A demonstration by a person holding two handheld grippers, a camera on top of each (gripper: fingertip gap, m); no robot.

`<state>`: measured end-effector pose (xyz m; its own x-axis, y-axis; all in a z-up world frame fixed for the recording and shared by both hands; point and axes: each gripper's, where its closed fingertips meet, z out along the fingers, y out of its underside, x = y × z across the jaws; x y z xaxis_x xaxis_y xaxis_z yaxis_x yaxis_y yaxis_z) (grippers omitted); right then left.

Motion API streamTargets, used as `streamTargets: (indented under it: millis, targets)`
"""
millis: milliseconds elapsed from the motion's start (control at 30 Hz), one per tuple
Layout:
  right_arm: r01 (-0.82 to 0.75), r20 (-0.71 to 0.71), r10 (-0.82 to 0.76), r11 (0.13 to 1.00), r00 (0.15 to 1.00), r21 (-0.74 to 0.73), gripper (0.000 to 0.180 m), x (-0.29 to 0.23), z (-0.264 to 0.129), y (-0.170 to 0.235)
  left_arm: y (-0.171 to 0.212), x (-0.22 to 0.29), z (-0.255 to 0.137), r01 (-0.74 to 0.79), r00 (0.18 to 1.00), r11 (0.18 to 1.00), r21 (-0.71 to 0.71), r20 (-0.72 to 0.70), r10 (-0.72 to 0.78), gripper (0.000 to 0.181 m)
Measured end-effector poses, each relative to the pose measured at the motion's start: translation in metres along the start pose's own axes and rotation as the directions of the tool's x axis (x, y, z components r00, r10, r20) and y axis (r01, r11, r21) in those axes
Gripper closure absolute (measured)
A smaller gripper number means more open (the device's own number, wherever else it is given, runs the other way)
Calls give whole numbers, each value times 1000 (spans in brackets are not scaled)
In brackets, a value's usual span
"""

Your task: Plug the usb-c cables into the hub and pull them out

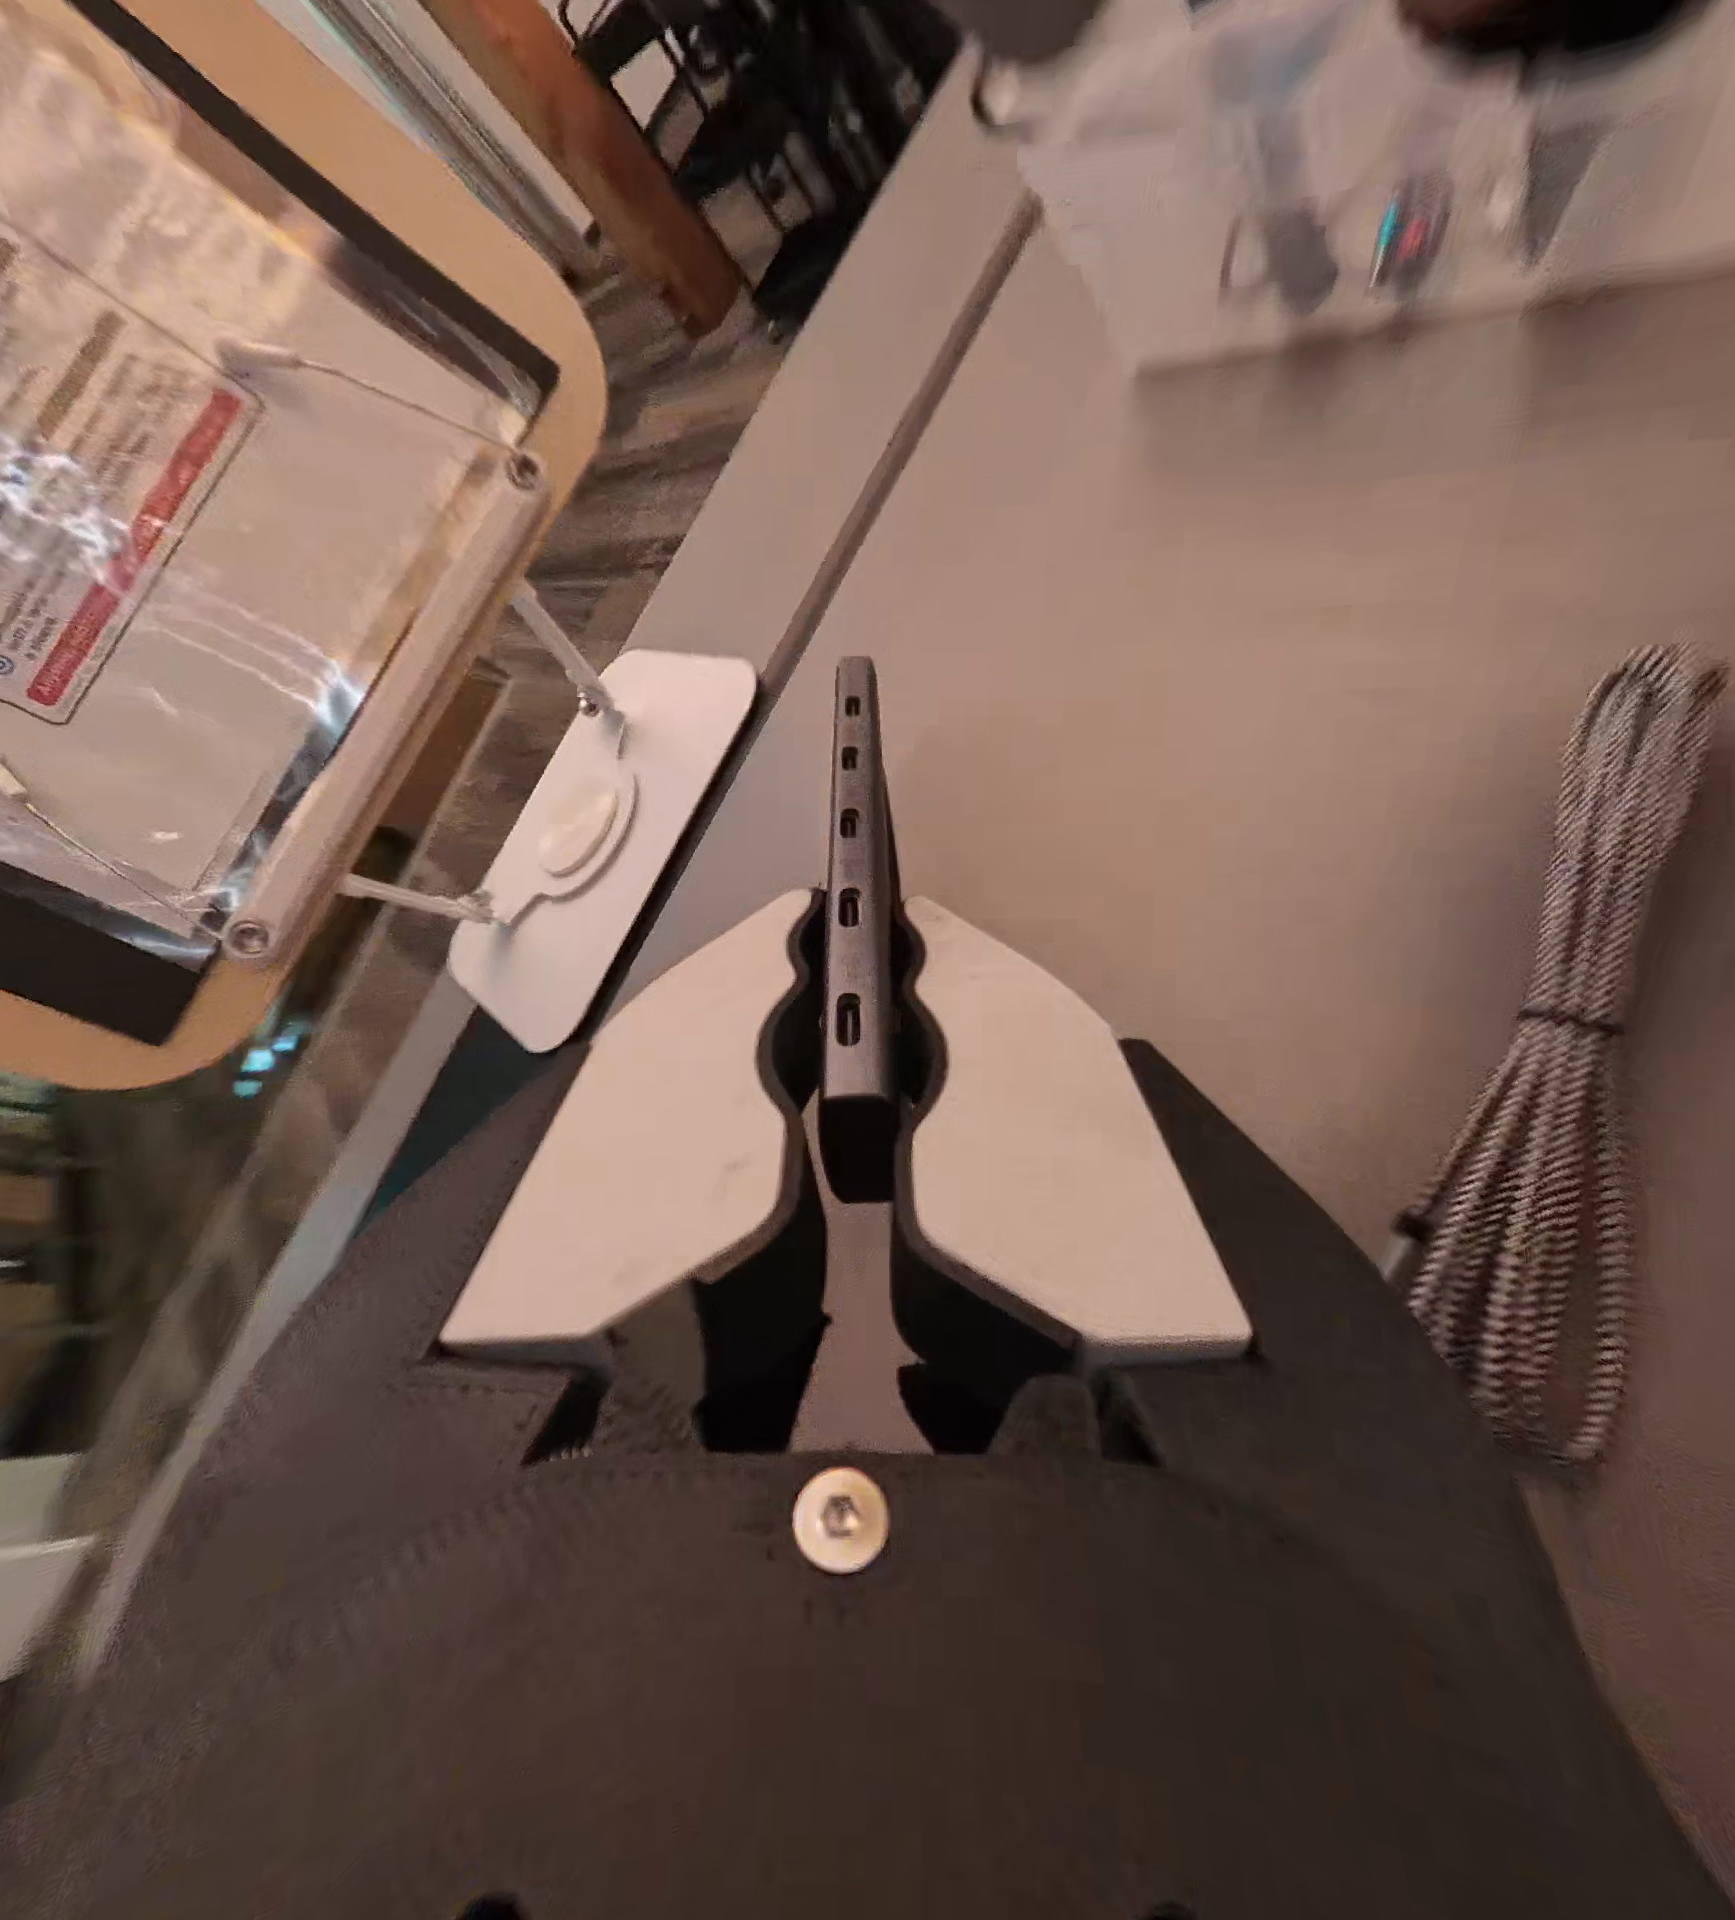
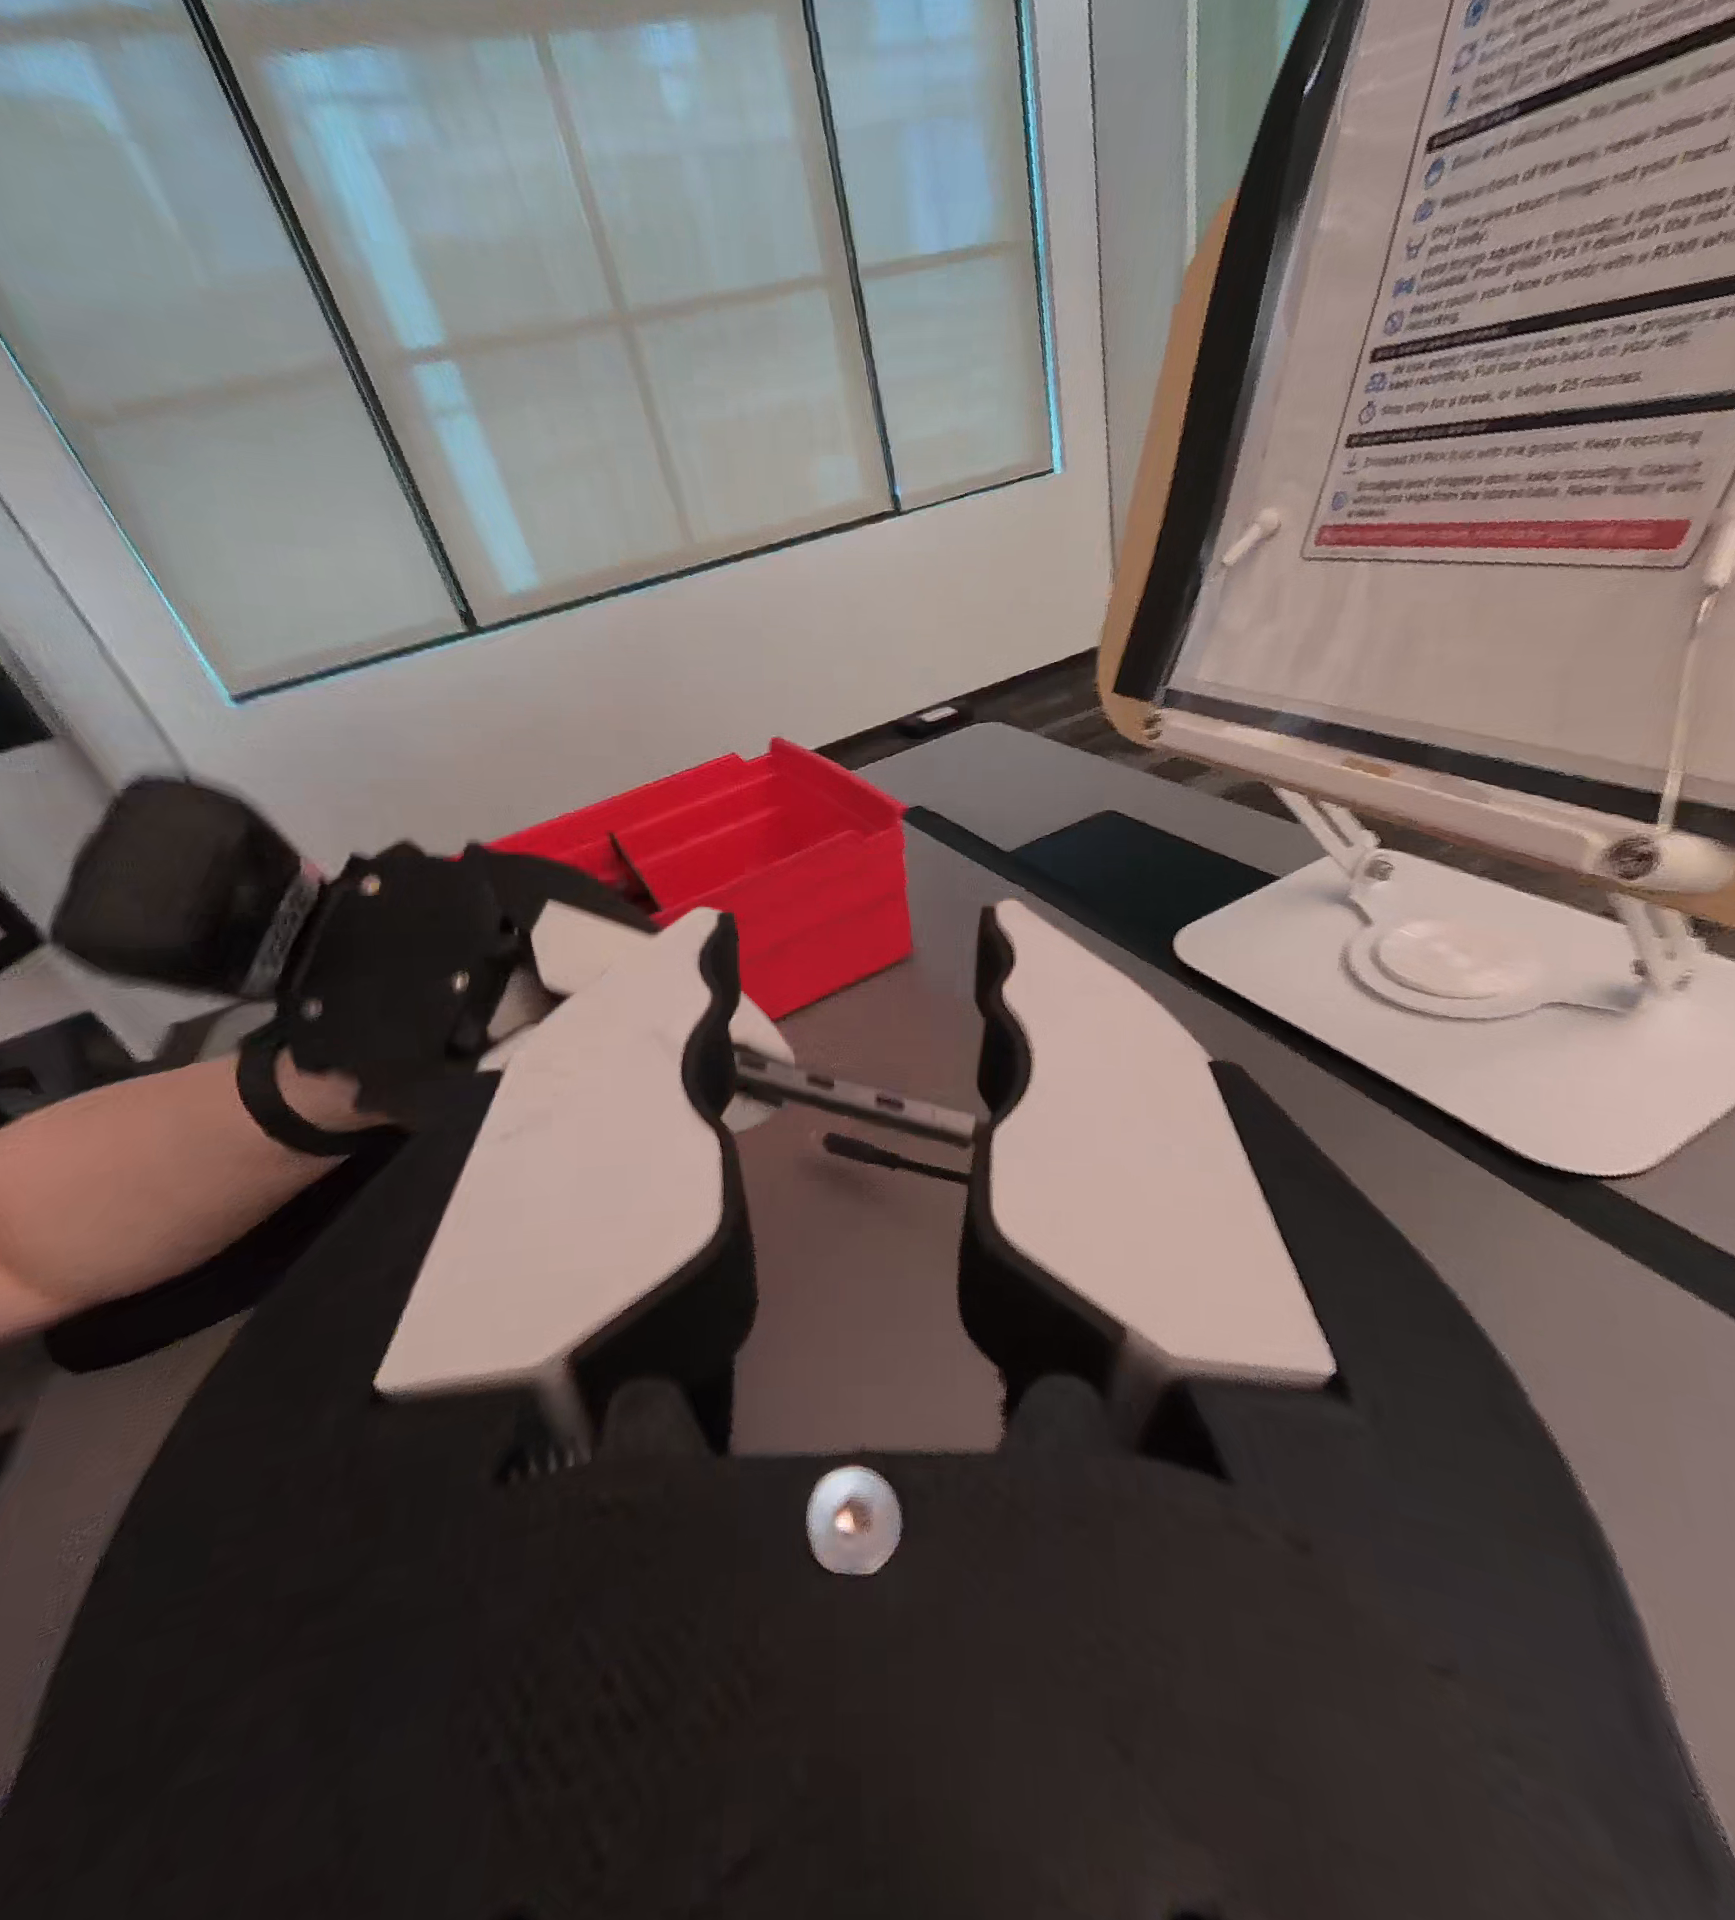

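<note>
Left claw [image 1: 858, 997] is clenched on the hub [image 1: 858, 883], holding it on edge, lifted off the counter [image 1: 1258, 727], so the row of ports faces up and stays open to reach — that looks like the reason for the grip. No cable is in any port. The right claw [image 2: 855, 1049] is released, jaws spread wide and empty, hovering just near side of the hub. Below the hub, a thin dark plug end [image 2: 894, 1155] lies on the counter; whether it belongs to the hub I can't tell. The coiled braided cable [image 1: 1569, 1049] sits well off to the right, near the counter's edge, untouched. Far left, a red bin [image 2: 780, 883]; far right, the white stand [image 2: 1465, 1039] carrying a printed sheet. Between them the counter gives room to swing across for the cable.
</note>
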<state>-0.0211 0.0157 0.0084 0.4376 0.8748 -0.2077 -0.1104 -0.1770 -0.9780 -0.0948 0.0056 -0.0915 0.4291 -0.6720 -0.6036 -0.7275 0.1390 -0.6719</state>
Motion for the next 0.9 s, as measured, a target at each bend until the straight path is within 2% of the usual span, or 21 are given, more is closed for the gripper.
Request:
streamTargets:
  millis: [100,200,367,733,900]
  targets:
    - [36,-47,-34,999,998,41,136,0,-2,-10,24,18,18,-190,982,977,-95,-4,191,171]
    - [74,-32,-73,997,997,17,136,-10,0,-13,40,34,29,-384,923,914,-130,-18,385,171]
    - [99,-23,-99,995,995,13,136,-17,-2,-19,52,49,38,-523,851,840,-142,-28,525,171]
    - [24,-9,-23,1000,1000,18,136,-12,-8,-22,68,64,38,-463,884,870,-167,-166,438,155]
    - [28,48,-27,999,998,-29,136,-23,-3,-15,75,65,28,-379,911,891,-251,-270,311,149]
